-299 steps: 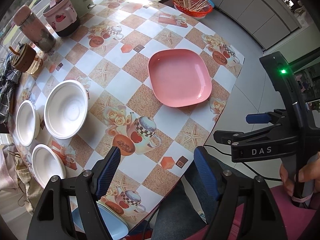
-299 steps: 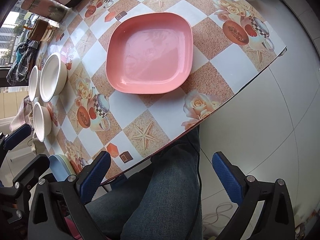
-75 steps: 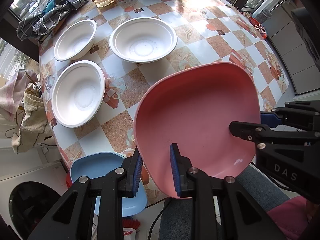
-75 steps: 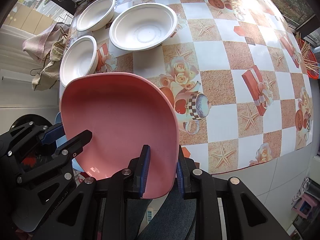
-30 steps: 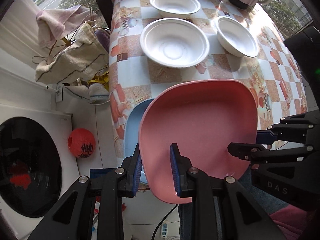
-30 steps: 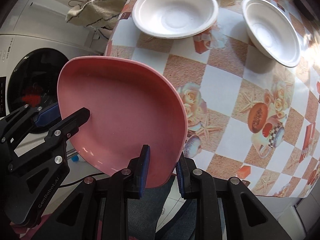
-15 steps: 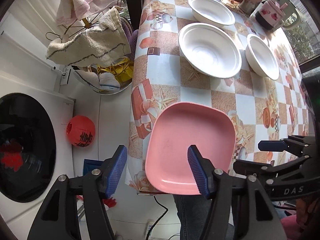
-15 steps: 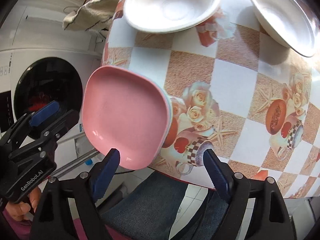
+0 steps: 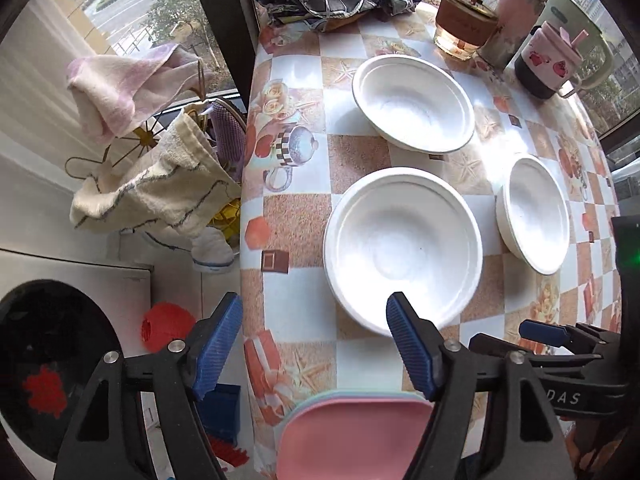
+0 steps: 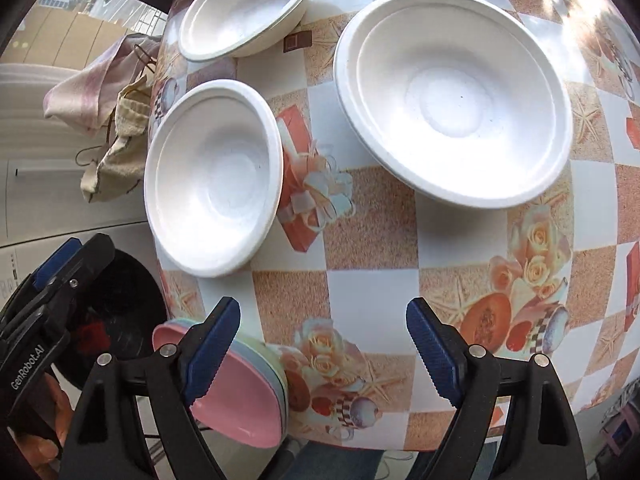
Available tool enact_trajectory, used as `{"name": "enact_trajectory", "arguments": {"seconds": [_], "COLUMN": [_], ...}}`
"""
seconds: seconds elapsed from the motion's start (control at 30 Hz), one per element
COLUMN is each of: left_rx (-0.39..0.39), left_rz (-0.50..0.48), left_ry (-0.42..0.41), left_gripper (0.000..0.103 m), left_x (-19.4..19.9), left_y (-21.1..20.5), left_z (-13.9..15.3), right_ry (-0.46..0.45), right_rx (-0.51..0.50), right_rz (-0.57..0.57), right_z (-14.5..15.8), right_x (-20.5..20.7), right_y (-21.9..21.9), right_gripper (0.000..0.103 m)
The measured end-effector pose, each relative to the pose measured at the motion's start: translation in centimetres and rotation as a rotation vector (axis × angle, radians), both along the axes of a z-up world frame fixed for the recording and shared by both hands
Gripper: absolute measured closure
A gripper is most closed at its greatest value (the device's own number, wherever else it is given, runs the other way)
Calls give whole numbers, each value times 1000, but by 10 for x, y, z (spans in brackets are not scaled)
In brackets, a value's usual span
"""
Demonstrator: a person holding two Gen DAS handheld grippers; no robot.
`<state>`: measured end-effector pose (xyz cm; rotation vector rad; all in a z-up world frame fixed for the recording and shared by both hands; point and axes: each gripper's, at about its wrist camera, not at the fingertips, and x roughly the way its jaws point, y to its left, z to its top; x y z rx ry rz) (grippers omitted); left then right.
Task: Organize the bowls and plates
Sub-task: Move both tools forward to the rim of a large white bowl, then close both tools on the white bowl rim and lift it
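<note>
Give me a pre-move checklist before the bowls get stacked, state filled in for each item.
1. Pink plate released and stacked on the pale blue plate: ok.
2. Plate stack fully supported by the table: not ok, it overhangs the edge.
3. Left tool free: ok, jaws opening, nothing between them.
4. Right tool free: ok, wide open, empty.
5. Three white bowls upright and apart: ok; large bowl, mid bowl, far bowl.
6. Bowls empty: ok, nothing visible inside.
</note>
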<state>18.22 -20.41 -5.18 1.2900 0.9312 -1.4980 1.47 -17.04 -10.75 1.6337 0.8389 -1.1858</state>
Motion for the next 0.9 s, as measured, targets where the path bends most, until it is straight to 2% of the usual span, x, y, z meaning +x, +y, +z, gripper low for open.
{"name": "enact_trajectory", "arguments": {"seconds": [0.1, 0.17, 0.3, 0.37, 0.4, 0.43, 0.47, 0.53, 0.6, 0.77, 0.9], "left_rx": [14, 17, 49, 63, 73, 83, 103, 157, 167, 206, 215], "left_rz": [-12, -8, 0, -8, -13, -19, -27, -36, -48, -108, -218], "left_ry": [-44, -72, -65, -79, -83, -81, -75, -31, -20, -48, -93], "left_gripper": [26, 26, 26, 26, 27, 37, 55, 75, 79, 78, 77], "left_x": [-7, -9, -10, -11, -12, -13, -14, -16, -21, -39, -72], "left_y": [-15, -22, -33, -35, -35, -35, -35, -32, -26, 5, 48], "left_z": [-22, -34, -53, -62, -66, -69, -73, -80, -80, -81, -81], "right_ry": [45, 36, 29, 19, 29, 24, 11, -57, -78, -91, -88], "right_rx": [-4, -4, 8, 14, 6, -7, -13, -2, 3, 28, 64], "right_rz": [-25, -47, -80, -82, -80, -72, -59, -56, -54, -5, -11], "right_z": [-9, -15, -27, -32, -30, -28, -28, -32, -33, -33, -33], "right_x": [4, 7, 8, 8, 9, 11, 13, 15, 14, 3, -18], "right_y": [-14, -20, -27, -30, -30, -33, -35, -36, -35, -7, 30], "right_gripper": [17, 17, 17, 23, 28, 50, 63, 78, 86, 86, 85]}}
